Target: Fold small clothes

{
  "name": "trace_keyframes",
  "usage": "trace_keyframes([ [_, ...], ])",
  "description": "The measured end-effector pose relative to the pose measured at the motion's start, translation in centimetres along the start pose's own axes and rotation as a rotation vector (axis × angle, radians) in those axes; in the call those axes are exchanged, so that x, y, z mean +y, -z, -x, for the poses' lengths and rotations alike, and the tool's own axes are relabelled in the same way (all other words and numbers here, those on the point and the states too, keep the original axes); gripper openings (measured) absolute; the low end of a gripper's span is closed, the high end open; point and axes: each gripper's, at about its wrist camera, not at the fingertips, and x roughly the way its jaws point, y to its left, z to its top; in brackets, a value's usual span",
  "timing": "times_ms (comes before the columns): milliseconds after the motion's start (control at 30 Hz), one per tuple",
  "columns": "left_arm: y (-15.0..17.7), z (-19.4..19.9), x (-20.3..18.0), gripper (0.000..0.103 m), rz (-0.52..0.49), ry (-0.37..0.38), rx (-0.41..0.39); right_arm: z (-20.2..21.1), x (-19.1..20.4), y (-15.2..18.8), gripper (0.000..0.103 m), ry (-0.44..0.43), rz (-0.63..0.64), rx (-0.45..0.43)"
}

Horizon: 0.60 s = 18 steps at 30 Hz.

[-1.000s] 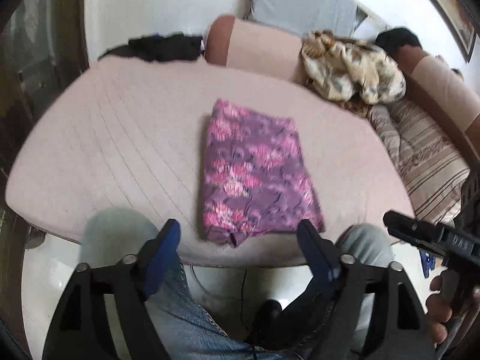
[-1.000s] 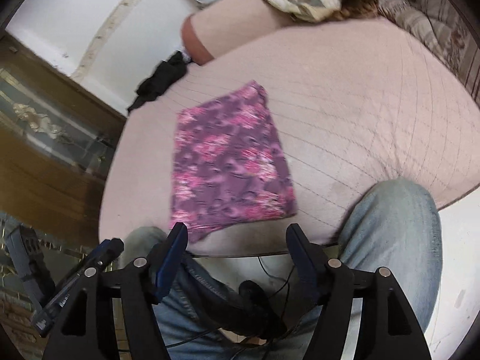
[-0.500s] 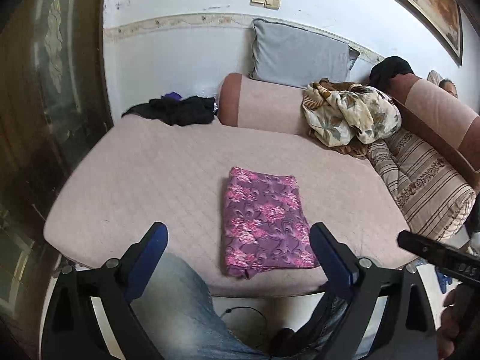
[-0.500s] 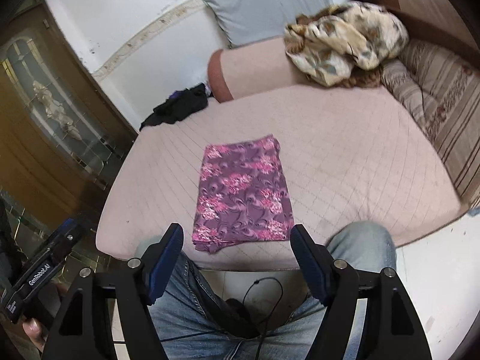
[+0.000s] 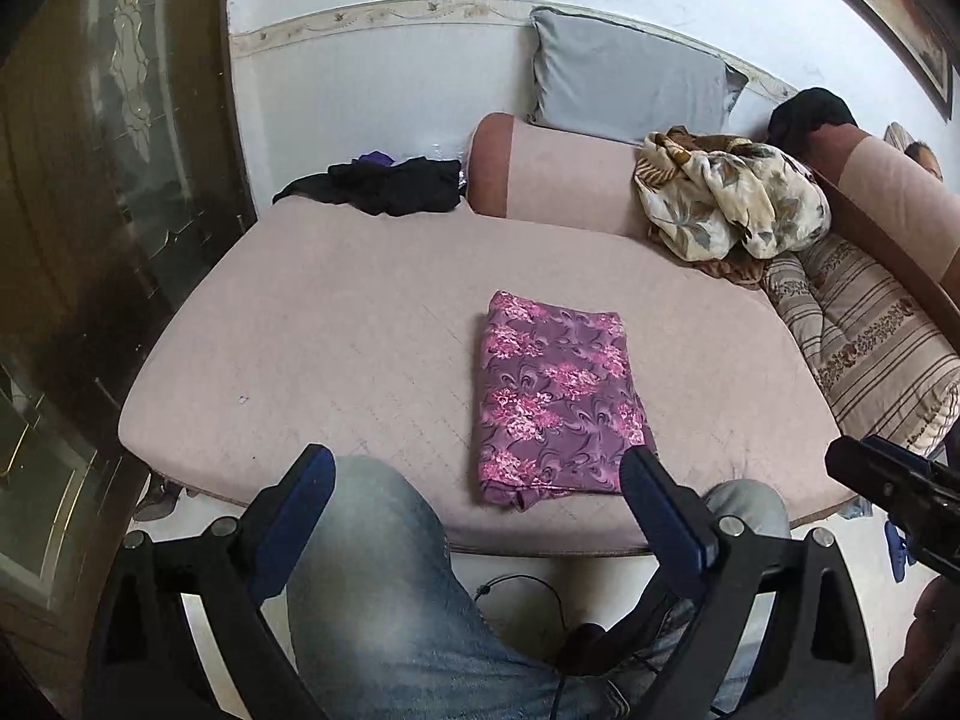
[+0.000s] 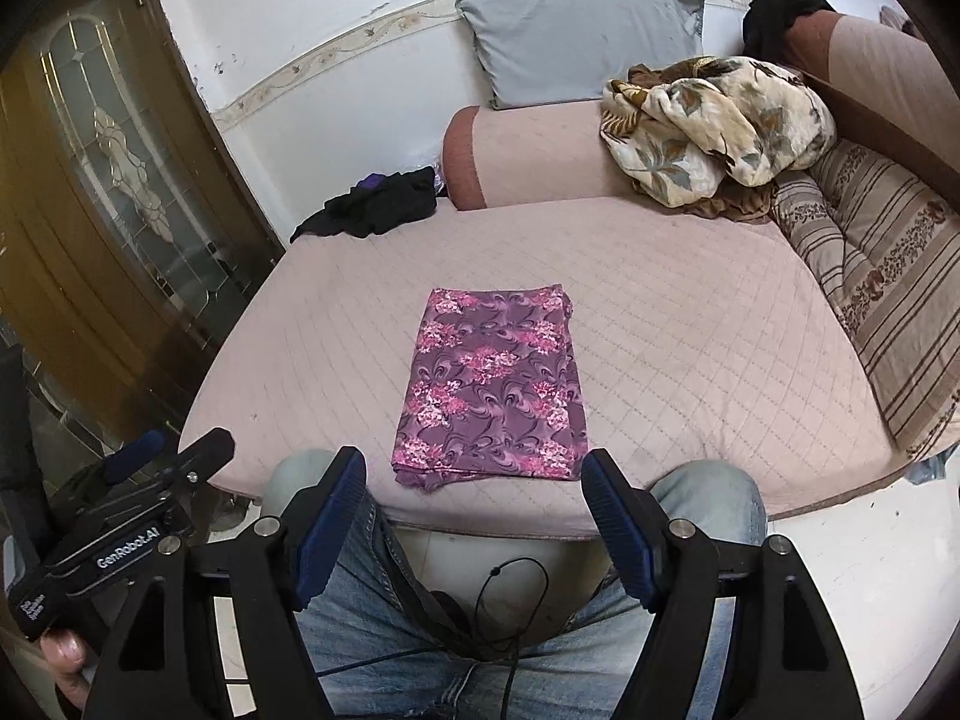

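Left wrist view first: the left gripper (image 5: pixel 474 483) hangs above the person's knees (image 5: pixel 384 576), angled down toward the bed, its blue fingers (image 5: pixel 300 504) spread wide with nothing between them. At the right edge of that view the right gripper's black body pokes in, with part of the hand (image 5: pixel 927 636) that carries it below.

Over on the right wrist view, the right gripper (image 6: pixel 471 492) sits in much the same pose, tilted down over the lap, jaws apart and empty. The other tool shows low at the left there, a thumb (image 6: pixel 63 654) tucked under it.

And the task's piece: the purple floral cloth (image 6: pixel 492 390) lies folded into a neat rectangle on the pink mattress (image 6: pixel 690 324), flat, its near short edge close to the mattress's front edge, just beyond both sets of fingertips and touched by neither.

Room to work? Bare quilted surface lies on both sides of the cloth and behind it. Further back, a dark heap of clothes (image 6: pixel 375 204) sits at the far left corner, a pink bolster (image 6: pixel 528 156) and a grey pillow (image 6: pixel 576 42) along the wall, a crumpled floral blanket (image 6: pixel 714 126) to the right, and a striped cushion (image 6: pixel 888 276) along the right edge. A wooden door (image 6: pixel 90 192) stands off to the left.
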Motion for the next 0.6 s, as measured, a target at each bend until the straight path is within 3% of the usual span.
trace_keyframes([
  [200,-0.1,0.9,-0.3,0.096,-0.002,-0.015,-0.030,0.1,0.1,0.0,0.079,0.002,0.013,-0.005],
  [600,0.1,0.6,-1.3,0.097,-0.028,-0.026,-0.007,-0.3,-0.6,0.1,0.079,-0.001,-0.003,0.009],
])
